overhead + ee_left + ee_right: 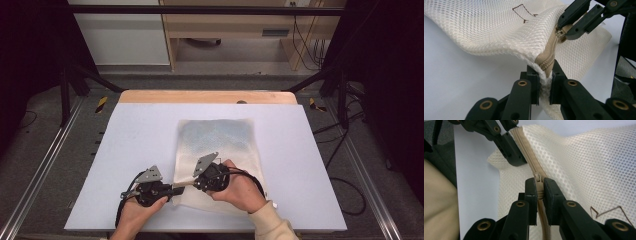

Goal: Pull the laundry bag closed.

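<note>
Lying flat on the white surface (125, 150), a cream mesh bag (220, 145) sits toward 6 o'clock of centre. Left tongs (545, 82) clamp the bag's corner edge at the end of the tan zipper (546, 60), at the bag's 7 o'clock. Right tongs (539, 192) are closed on the zipper pull (538, 177), just beside. Both hands (240, 192) hold low.

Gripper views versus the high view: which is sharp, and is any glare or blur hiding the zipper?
Left gripper view: mesh bag and zipper crisp, no glare; the near tongs look slightly soft. Right gripper view: zipper pull clear, evenly lit. High view: softer and coarser, dark at both sides, zipper detail unreadable beside the hands.
</note>
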Demonstrator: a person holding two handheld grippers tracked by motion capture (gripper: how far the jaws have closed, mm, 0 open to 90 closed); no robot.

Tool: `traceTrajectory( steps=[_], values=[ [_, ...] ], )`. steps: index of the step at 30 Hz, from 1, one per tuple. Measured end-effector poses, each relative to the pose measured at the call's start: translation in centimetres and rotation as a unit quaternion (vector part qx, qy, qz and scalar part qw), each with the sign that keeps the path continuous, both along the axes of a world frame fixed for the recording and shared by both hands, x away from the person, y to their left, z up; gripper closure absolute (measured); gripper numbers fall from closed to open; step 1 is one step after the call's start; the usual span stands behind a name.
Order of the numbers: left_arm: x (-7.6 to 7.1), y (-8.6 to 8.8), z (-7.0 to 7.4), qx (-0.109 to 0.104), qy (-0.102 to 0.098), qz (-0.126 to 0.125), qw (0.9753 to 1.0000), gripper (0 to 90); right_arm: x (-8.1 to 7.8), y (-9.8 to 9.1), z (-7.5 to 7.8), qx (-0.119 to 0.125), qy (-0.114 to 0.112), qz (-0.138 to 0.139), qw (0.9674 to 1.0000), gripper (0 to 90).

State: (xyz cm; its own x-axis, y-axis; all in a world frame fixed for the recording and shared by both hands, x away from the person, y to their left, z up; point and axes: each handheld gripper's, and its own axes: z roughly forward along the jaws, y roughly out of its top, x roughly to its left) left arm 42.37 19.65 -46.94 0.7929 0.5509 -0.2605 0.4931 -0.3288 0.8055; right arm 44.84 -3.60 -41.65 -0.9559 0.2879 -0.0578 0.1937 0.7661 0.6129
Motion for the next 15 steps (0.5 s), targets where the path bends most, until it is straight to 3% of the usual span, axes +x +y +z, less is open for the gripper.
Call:
traceTrajectory(
  steps=[15],
  values=[
    [-0.1, -0.3, -0.1, 0.006, -0.001, -0.005, 1.0000, 81.7, -0.4, -1.6, 0.3, 0.007, -0.005, -0.016, 0.9998, 82.0]
  ],
)
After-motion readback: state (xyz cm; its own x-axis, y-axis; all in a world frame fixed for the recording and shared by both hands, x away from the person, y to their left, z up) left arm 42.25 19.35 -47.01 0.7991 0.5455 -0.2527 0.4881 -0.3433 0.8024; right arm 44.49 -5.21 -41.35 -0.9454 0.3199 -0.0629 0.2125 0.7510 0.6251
